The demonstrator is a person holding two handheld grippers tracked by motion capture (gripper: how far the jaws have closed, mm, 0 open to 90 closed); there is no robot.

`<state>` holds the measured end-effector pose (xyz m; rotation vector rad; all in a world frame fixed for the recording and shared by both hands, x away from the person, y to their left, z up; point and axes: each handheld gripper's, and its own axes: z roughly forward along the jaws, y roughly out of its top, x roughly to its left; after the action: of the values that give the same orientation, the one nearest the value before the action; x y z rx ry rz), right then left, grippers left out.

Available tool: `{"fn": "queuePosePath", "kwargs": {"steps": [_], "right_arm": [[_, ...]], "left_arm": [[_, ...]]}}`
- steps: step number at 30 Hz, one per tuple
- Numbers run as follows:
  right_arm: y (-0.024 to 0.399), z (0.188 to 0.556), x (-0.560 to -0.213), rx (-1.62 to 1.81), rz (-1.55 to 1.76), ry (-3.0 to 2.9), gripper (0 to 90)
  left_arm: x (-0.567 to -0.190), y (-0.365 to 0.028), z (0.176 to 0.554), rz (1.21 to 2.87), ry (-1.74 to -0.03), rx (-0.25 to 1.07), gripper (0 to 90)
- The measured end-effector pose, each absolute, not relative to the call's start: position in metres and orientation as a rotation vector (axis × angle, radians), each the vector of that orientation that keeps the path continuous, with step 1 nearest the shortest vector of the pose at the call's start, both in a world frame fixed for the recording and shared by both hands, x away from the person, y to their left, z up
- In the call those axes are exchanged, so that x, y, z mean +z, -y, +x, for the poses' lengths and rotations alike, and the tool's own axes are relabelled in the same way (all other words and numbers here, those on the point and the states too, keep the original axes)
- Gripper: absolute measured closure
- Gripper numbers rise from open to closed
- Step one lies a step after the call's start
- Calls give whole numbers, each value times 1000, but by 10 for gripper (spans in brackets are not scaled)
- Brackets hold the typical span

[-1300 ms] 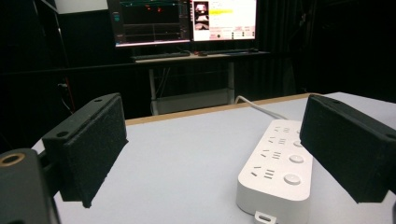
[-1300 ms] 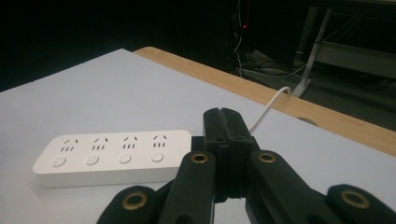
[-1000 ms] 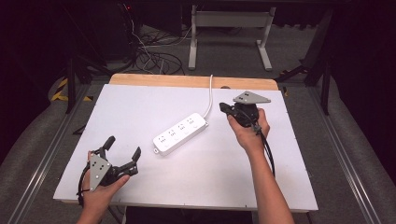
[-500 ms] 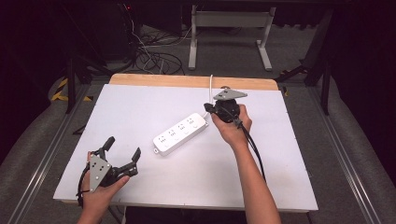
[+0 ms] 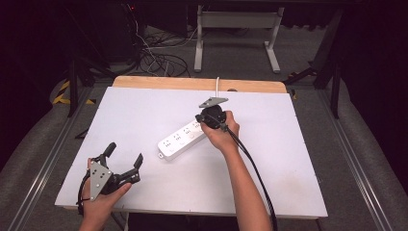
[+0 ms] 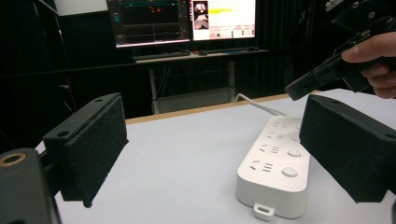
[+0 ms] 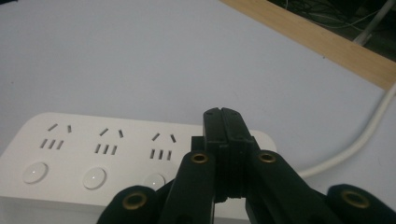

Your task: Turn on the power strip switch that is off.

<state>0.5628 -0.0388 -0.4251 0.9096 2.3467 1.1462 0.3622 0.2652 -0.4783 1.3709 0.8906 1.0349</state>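
A white power strip (image 7: pixel 93 158) with round switches beside its sockets is seen just beneath the clenched, empty right gripper (image 7: pixel 223 122); the left gripper (image 5: pixel 122 159) is held released

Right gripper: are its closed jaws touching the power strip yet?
Cannot tell. In the right gripper view the right gripper overlaps the power strip, but no contact or gap shows plainly.

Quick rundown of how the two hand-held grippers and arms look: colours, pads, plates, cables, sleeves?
Both are black. The left hand-held gripper has two wide blocky jaws faced with rough black pads, plus a grey three-cornered plate with small holes. The right hand-held gripper shows brass-coloured rivets on its linkage, a matching grey plate and a black trailing cable. Forearms are bare, no sleeves.
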Motion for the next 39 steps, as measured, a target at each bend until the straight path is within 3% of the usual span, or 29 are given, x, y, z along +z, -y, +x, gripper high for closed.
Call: {"fn": "queuePosePath", "kwargs": {"steps": [39], "right_arm": [[29, 560, -454, 950, 1020, -2385, 900]], "left_arm": [[-479, -264, 362, 1378, -893, 1026, 80]]}}
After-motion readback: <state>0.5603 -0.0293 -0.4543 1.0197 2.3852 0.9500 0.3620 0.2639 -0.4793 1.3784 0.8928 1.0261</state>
